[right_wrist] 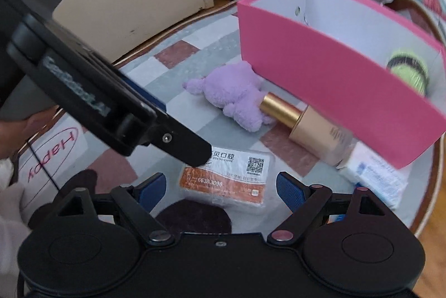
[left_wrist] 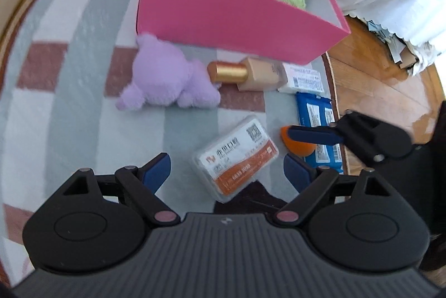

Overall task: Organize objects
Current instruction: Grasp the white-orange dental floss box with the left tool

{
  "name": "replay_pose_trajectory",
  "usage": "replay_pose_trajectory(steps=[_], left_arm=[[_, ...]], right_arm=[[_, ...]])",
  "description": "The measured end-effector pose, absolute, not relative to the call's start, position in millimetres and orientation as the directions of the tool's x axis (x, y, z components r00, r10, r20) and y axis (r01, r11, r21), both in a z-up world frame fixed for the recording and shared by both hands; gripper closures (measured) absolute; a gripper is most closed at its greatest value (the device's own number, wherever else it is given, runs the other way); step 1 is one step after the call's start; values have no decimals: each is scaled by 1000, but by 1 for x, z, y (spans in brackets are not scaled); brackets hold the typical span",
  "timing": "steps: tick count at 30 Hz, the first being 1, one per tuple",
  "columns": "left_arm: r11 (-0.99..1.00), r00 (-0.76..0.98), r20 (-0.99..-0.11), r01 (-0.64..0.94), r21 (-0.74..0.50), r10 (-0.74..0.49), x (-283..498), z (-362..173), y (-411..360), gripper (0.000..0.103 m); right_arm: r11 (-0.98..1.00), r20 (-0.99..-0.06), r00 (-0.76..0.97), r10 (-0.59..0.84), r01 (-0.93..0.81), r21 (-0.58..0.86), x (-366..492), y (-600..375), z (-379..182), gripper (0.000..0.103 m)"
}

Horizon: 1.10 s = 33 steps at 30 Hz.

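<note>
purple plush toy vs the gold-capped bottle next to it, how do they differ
The purple plush toy is soft, fuzzy and lumpy; the gold-capped bottle is smooth and hard, with a shiny cap on a beige body. The plush toy is one colour throughout, while the bottle has two and bears small print. The plush toy lies clear of the pink box; the bottle's far end sits right at its wall. Both lie on the checked rug, touching each other.

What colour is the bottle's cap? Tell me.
Shiny gold, on the bottle's cap; it shows best in the right wrist view.
</note>
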<state>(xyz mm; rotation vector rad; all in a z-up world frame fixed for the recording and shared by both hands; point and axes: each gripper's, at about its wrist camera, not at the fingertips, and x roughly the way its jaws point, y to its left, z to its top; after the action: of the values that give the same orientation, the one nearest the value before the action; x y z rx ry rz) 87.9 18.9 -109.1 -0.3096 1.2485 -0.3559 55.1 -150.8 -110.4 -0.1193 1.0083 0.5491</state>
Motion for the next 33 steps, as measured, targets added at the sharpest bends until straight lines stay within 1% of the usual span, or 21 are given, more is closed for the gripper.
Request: replay_pose_trajectory(steps=[4,9,10,13,14,15,16,17,18,19,20,21,29,33], left_arm=[[904,249,-871,57,-425,-425,90,-125,18,15],[902,239,-877,-11,-432,-417,95,-142,26,15],[903,243,-878,-18,-430,-413,96,-144,27,15],[898,235,-878,-44,-438,-417,97,-150,30,17],[893,225,-876,-50,-447,-426,97,-152,30,20],[885,212,-872,-55,-462,-442,97,-155,30,29],[873,196,-863,-62,-484,-465,96,-158,30,35],[861,185,-855,-72,-504,-485,96,-161,30,42],[856,182,-851,-78,-511,-492,95,-164,29,47],[856,182,-852,-80,-511,-491,95,-166,27,49],[854,183,-850,-80,-514,-494,94,-168,26,49],[847,185,-843,-83,-525,-505,94,-169,25,52],[832,212,-828,-97,-546,-518,91,-170,28,51],[856,233,-839,-46,-514,-491,87,-163,20,52]], right_arm=[[876,-839,422,343,-466,123,54,-149,-125,14],[887,-816,493,302,-458,51,52,-151,-129,14],[889,-817,494,298,-454,50,53,-153,-131,14],[893,-822,466,329,-437,110,59,-157,-135,14],[893,-823,456,340,-432,130,61,-157,-135,14],[891,-824,443,353,-428,152,62,-156,-136,14],[888,-825,429,368,-425,176,63,-155,-138,14],[883,-826,407,389,-419,209,65,-153,-140,11],[884,-830,397,393,-411,223,67,-150,-142,10],[887,-831,400,386,-410,215,66,-147,-143,10],[885,-832,403,381,-418,204,66,-144,-144,10],[885,-833,404,378,-422,197,66,-143,-144,10],[891,-840,372,395,-377,252,69,-148,-152,8],[896,-852,371,369,-385,220,66,-140,-154,5]])
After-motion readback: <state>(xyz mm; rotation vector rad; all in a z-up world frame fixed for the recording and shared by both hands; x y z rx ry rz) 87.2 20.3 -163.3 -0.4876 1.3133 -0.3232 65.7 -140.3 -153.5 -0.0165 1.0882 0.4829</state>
